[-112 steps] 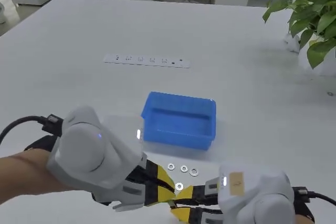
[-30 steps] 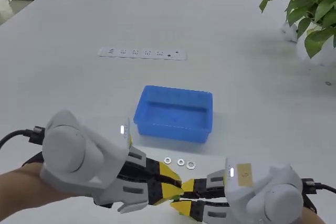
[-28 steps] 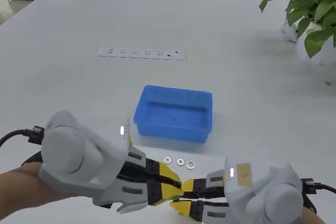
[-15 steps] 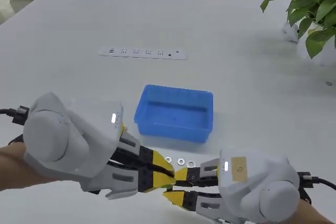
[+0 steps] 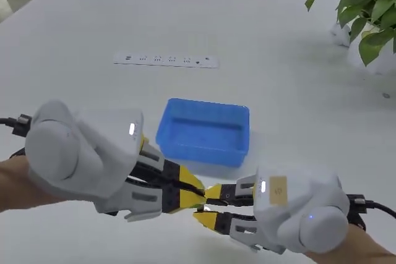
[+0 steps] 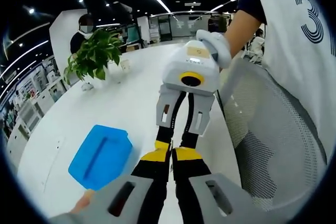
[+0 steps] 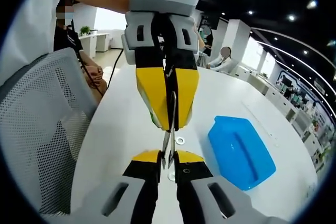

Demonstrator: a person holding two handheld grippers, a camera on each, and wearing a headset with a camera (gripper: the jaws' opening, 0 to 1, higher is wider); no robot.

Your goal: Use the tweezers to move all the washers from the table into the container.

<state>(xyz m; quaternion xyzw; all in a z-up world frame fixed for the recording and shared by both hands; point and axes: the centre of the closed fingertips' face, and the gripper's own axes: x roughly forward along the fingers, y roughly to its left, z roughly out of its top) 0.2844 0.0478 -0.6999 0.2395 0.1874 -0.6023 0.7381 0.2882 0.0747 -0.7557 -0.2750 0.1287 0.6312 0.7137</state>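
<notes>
In the head view the strip of table (image 5: 278,60) in front of the container (image 5: 199,153) is covered by the two bulky gripper bodies, so what lies there cannot be made out from that view. The left gripper (image 5: 197,193) and the right gripper (image 5: 205,217) are seen tip to tip just before the container's near wall. Both are built of smooth white moulded shells with black fingers capped in yellow pads. In the right gripper view the tweezers (image 7: 169,124), a thin bright metal pair with narrow arms, are clamped in the seam of the left gripper's closed yellow pads. Their lower ends reach into the narrow gap between the right gripper's own pads. Whether those pads press on the tweezers cannot be told. One washer (image 7: 180,140), a small flat silvery ring, is seen lying on the white table just beside the tweezers, between the two grippers and near the container. The container is a shallow rectangular tray of blue plastic with rounded corners, and nothing can be seen on its floor. A white power strip (image 5: 166,60) lies well beyond it, and a leafy green plant (image 5: 365,4) is cut off at the upper right edge. A grey mesh chair back (image 7: 42,140) is seen beside the table.
</notes>
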